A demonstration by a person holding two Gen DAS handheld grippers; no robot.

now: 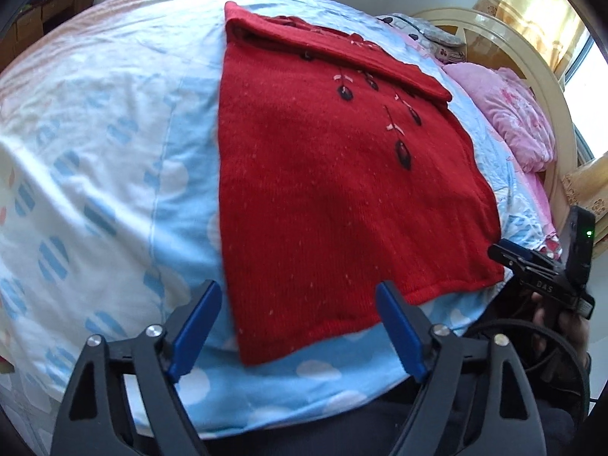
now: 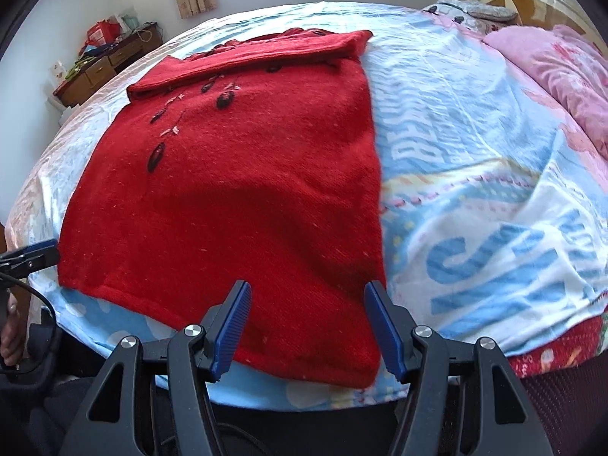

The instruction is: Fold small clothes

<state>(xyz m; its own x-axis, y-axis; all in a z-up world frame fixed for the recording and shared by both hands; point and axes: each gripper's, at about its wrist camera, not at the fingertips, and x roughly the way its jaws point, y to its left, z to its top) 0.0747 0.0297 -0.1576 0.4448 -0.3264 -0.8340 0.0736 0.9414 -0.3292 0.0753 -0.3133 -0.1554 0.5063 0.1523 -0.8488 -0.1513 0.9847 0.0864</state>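
I am holding both grippers low at the bed's near edge, the left gripper and right gripper each gaping wide and gripping nothing, while one red sweater is lying flat on the blue bedsheet ahead.

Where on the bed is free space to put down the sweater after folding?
Bare sheet lies left of the red knitted sweater, on the light blue patterned bedsheet, and right of it toward the pink quilt. The near edge is crowded: both open grippers, left and right, hover there.
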